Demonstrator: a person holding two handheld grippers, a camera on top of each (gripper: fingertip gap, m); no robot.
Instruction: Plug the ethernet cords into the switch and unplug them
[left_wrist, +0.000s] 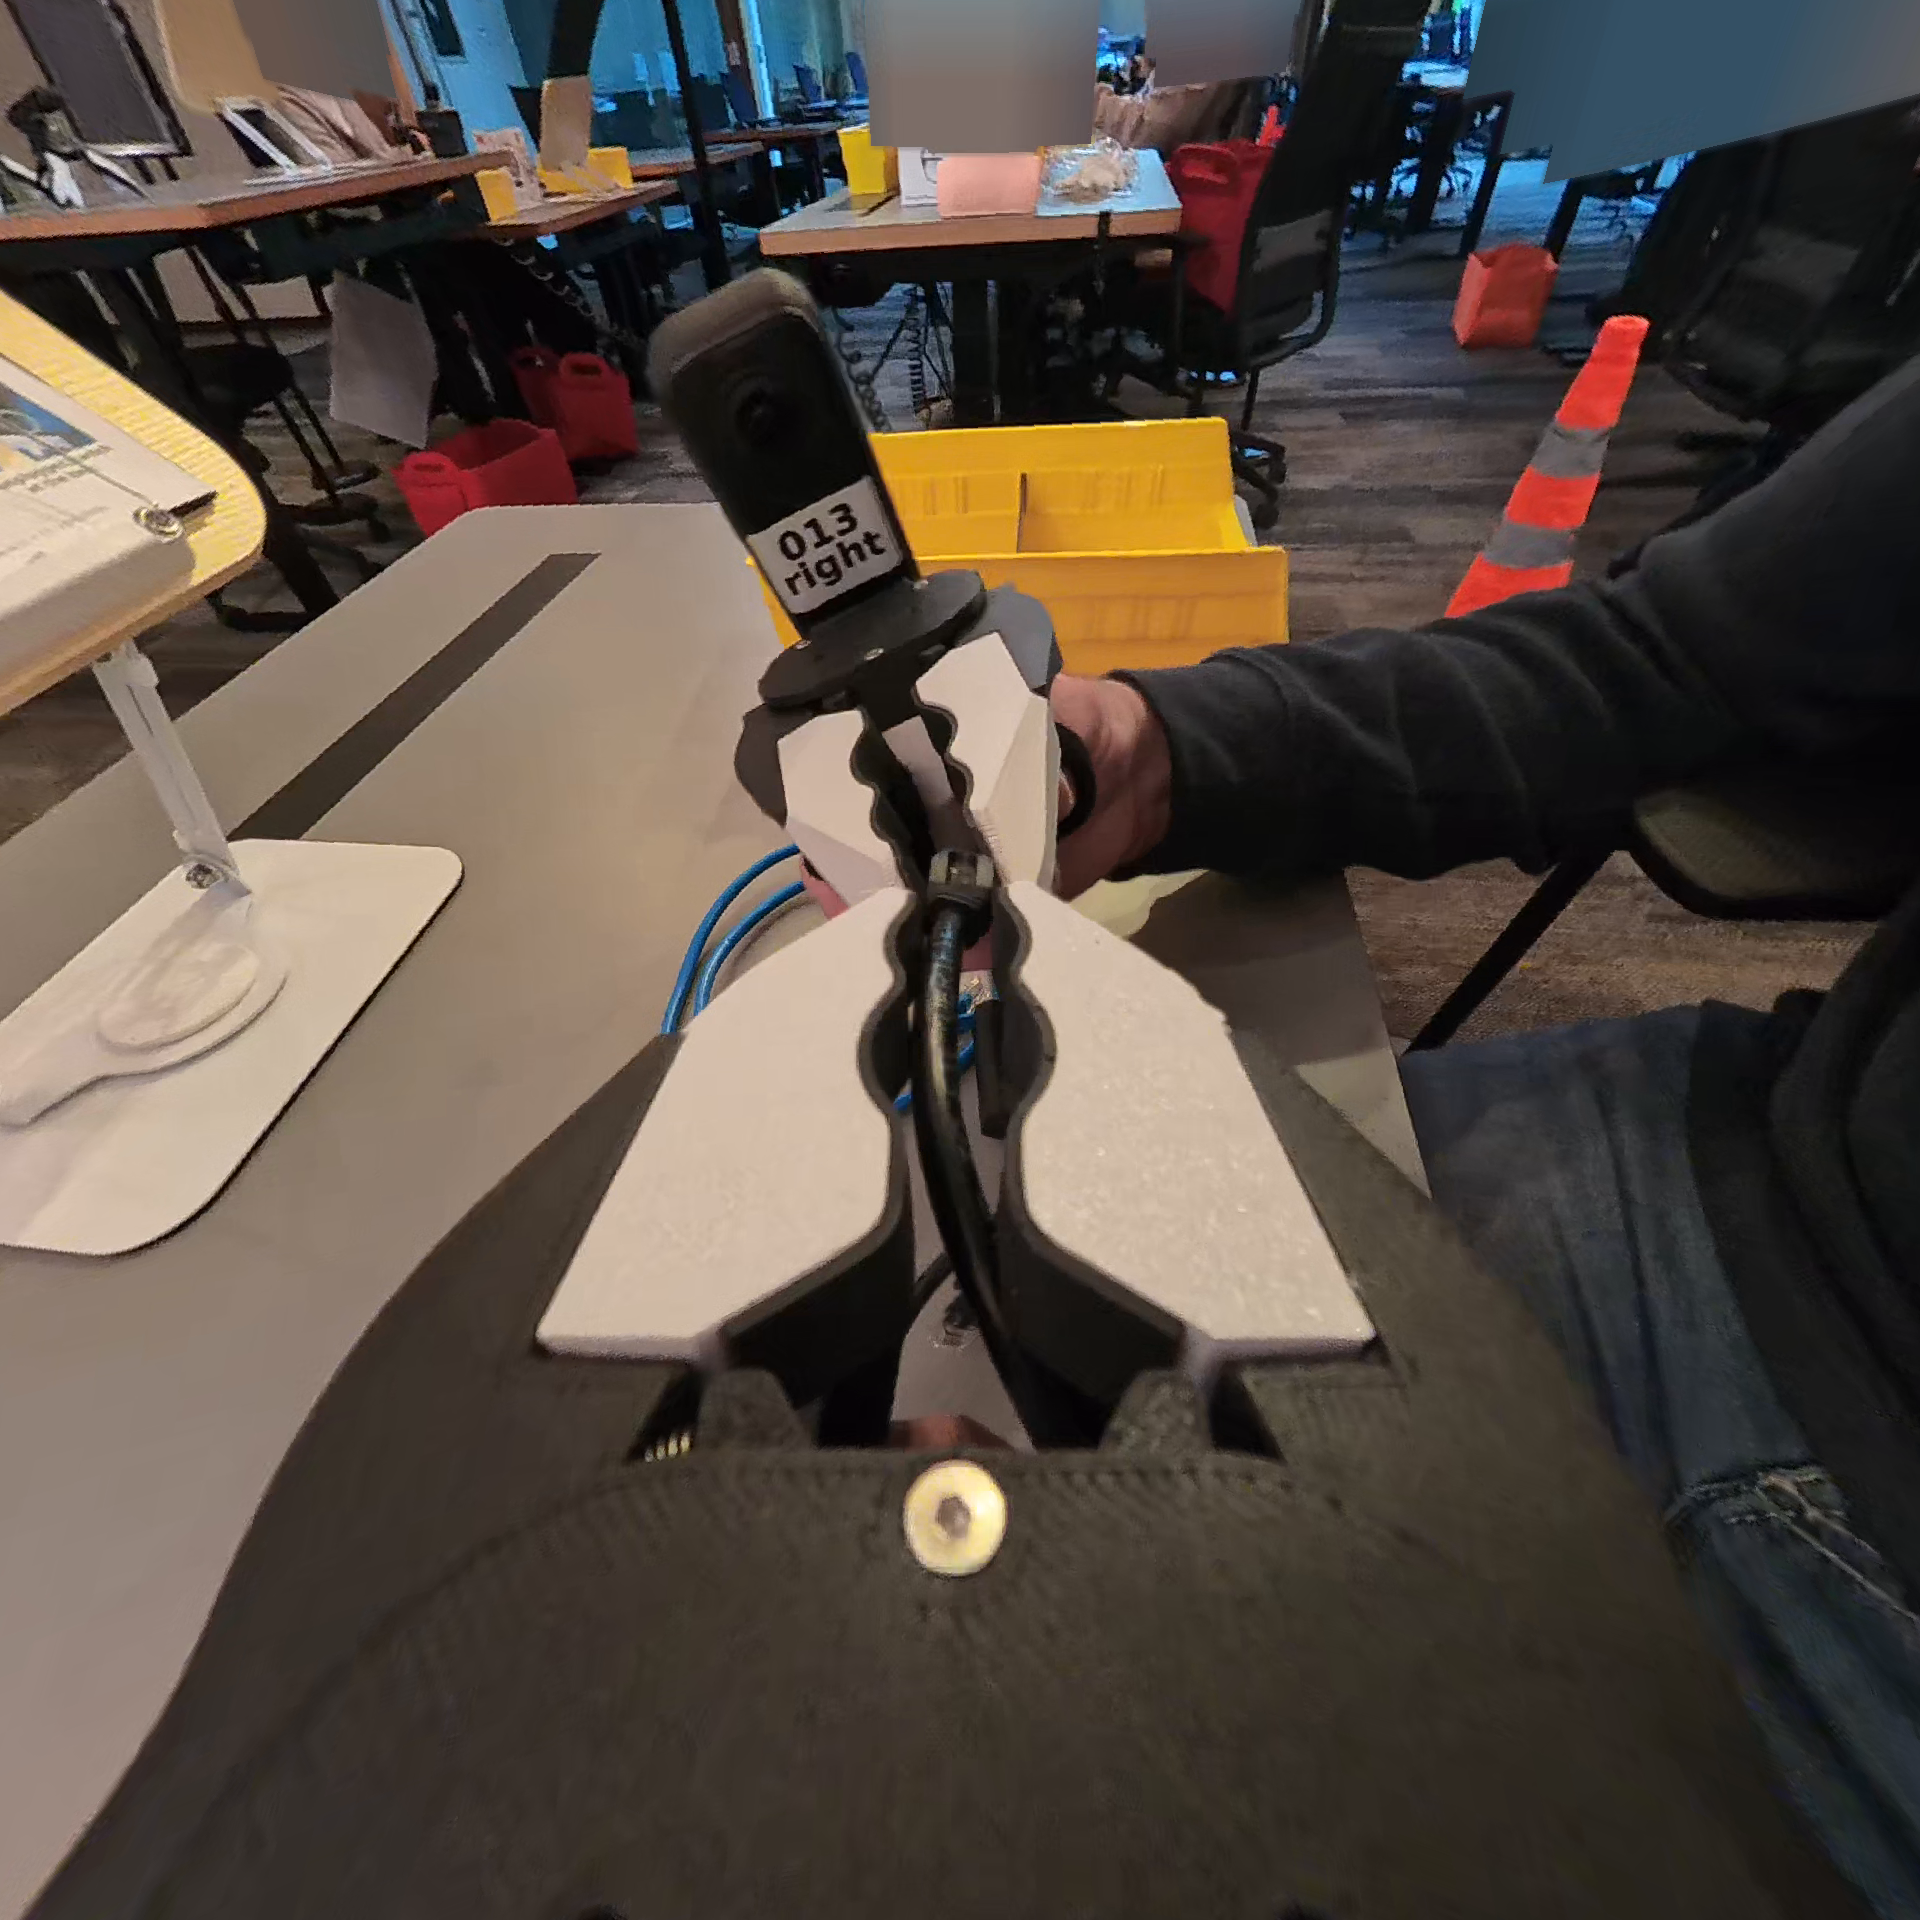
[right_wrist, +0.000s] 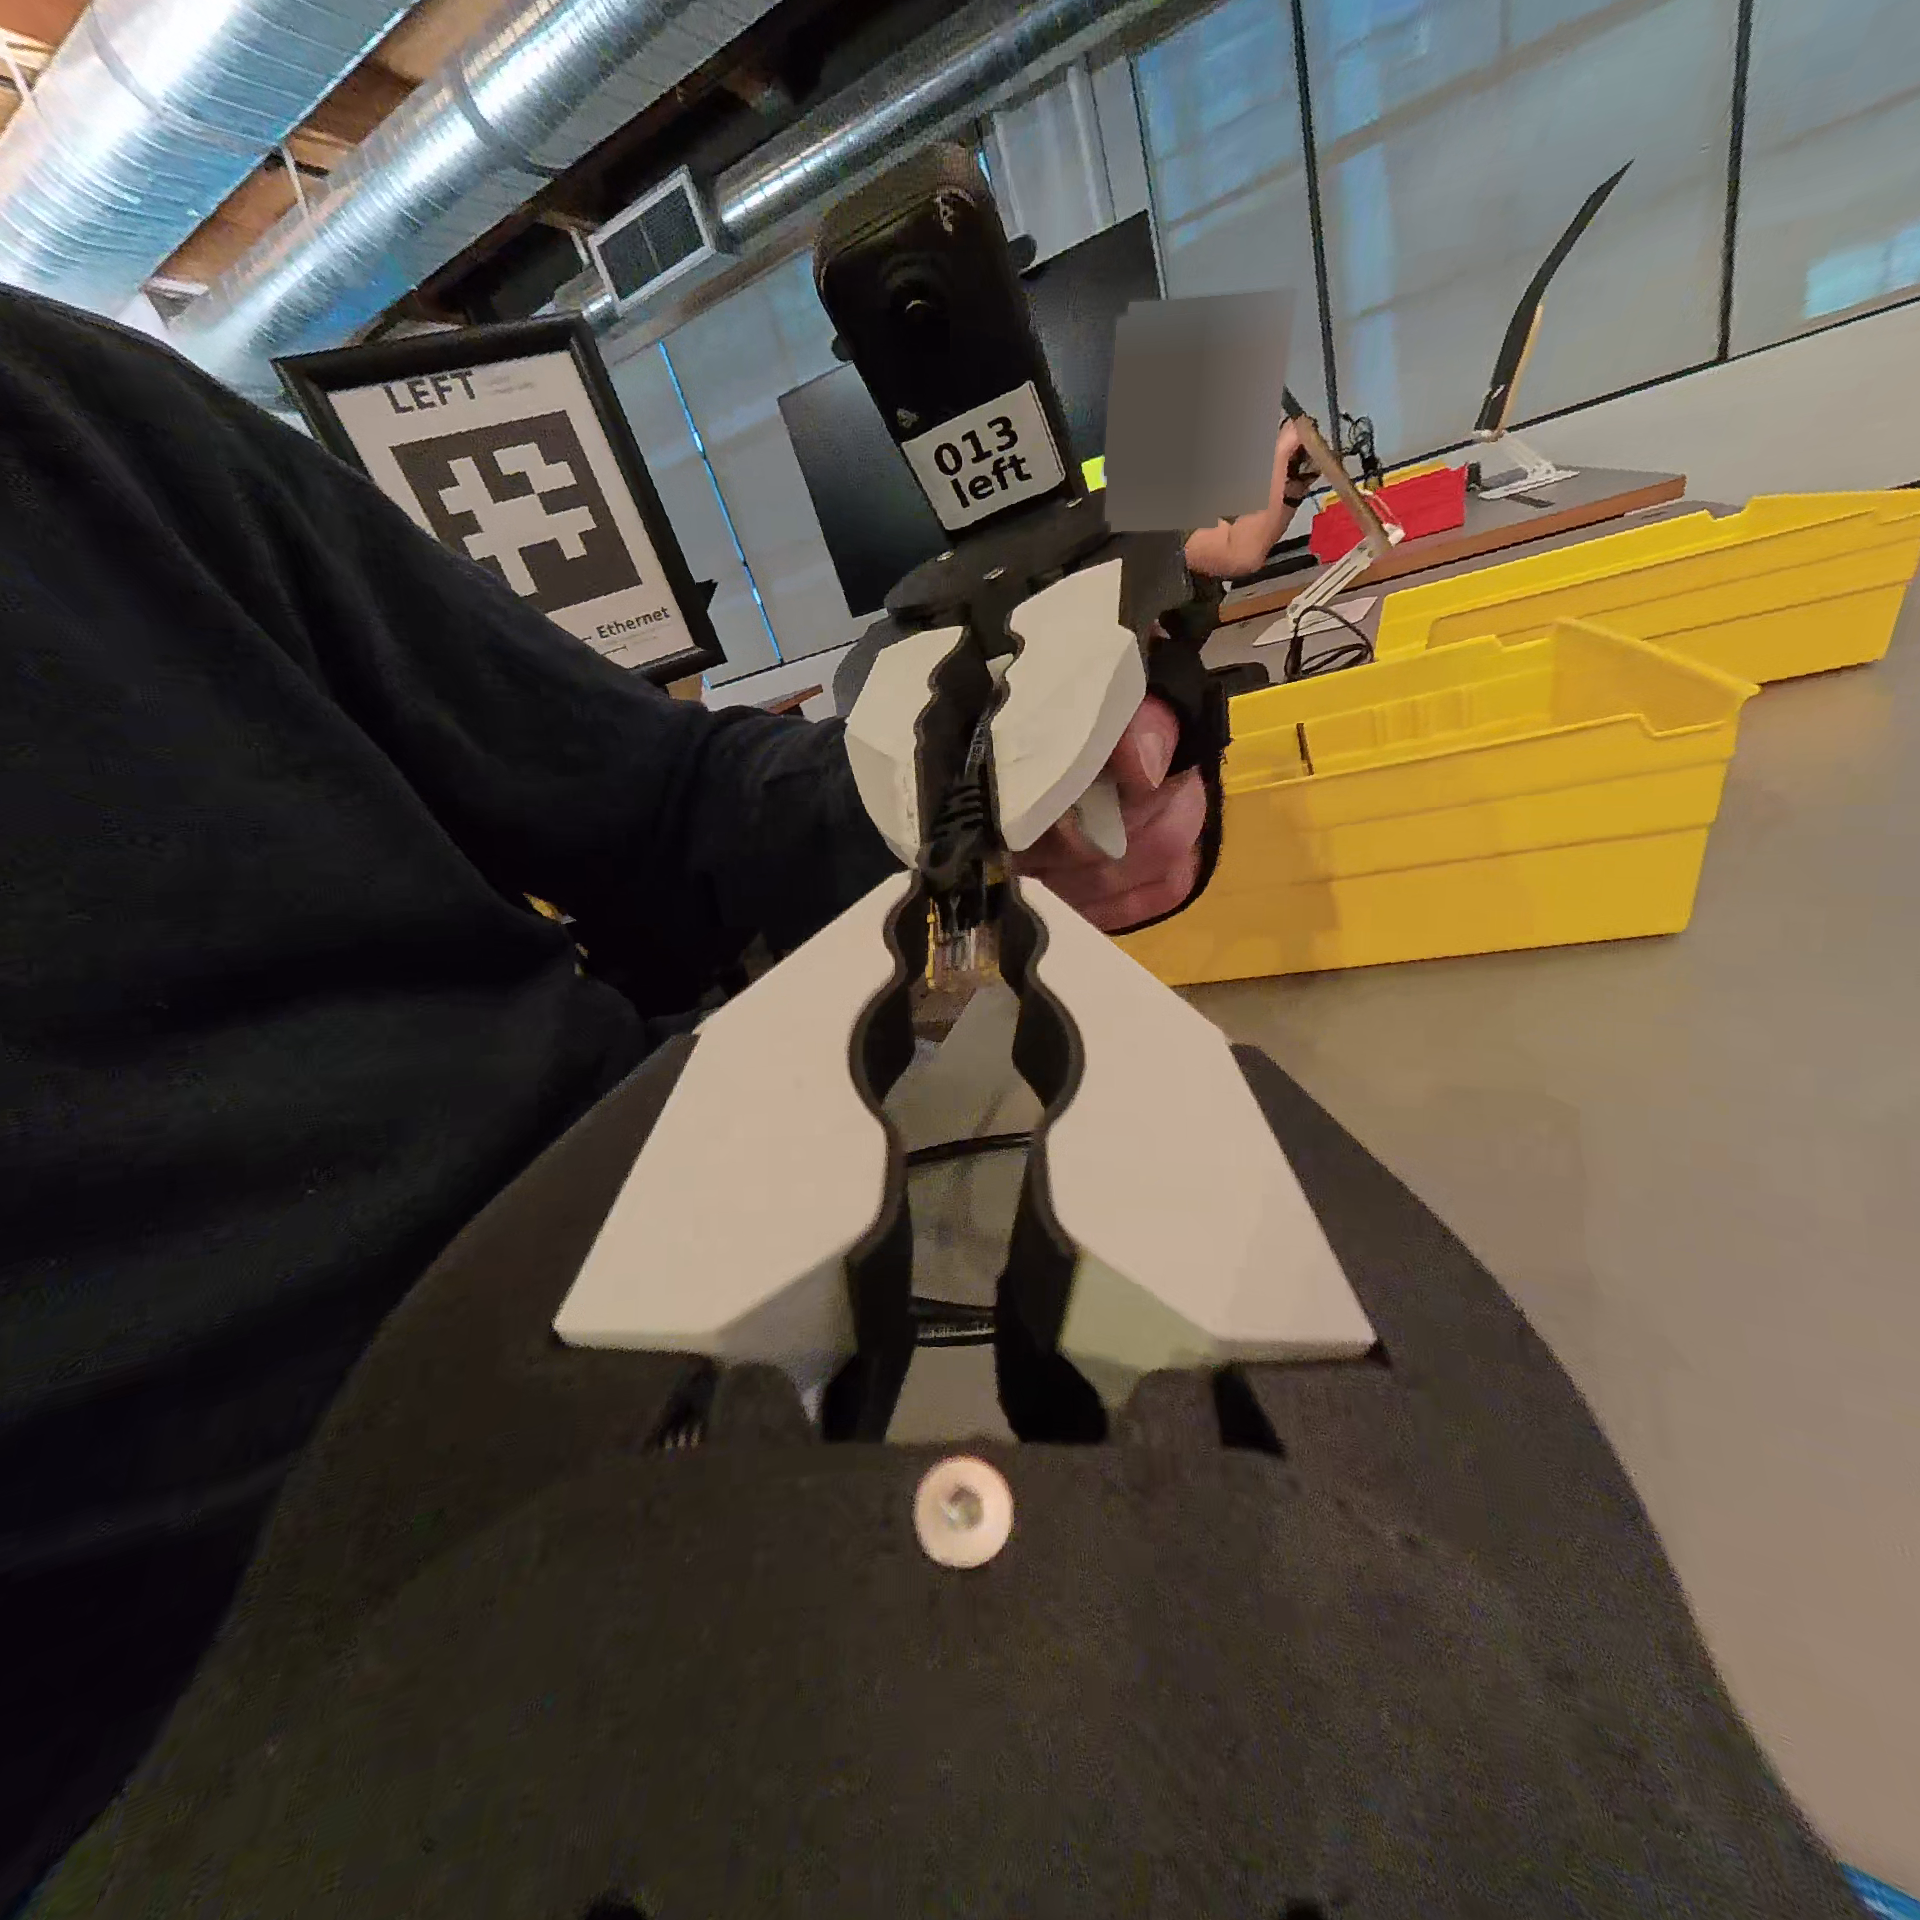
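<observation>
My two grippers meet tip to tip above the grey table (left_wrist: 499, 790). My left gripper (left_wrist: 958, 899) is shut on a black ethernet cord (left_wrist: 940, 1039), which runs back between its fingers. The cord's clear plug (right_wrist: 961, 951) sticks out of the left gripper (right_wrist: 961, 862) and sits between the tips of my right gripper (right_wrist: 966, 904), whose jaws are closed around it. The right gripper also shows in the left wrist view (left_wrist: 951, 868). A blue ethernet cord (left_wrist: 717, 935) loops on the table below. I see no switch in either view.
Yellow bins (right_wrist: 1455, 790) stand on the table behind the grippers, and one shows in the left wrist view (left_wrist: 1091, 540). A white stand with a flat base (left_wrist: 208, 1018) is at the left. An orange cone (left_wrist: 1558, 468) stands on the floor. A framed marker sign (right_wrist: 499, 499) stands behind. Left and right tips are no more than a few centimetres apart. The flat base (left_wrist: 208, 1018) is about 40 centimetres from both grippers' fingertips.
</observation>
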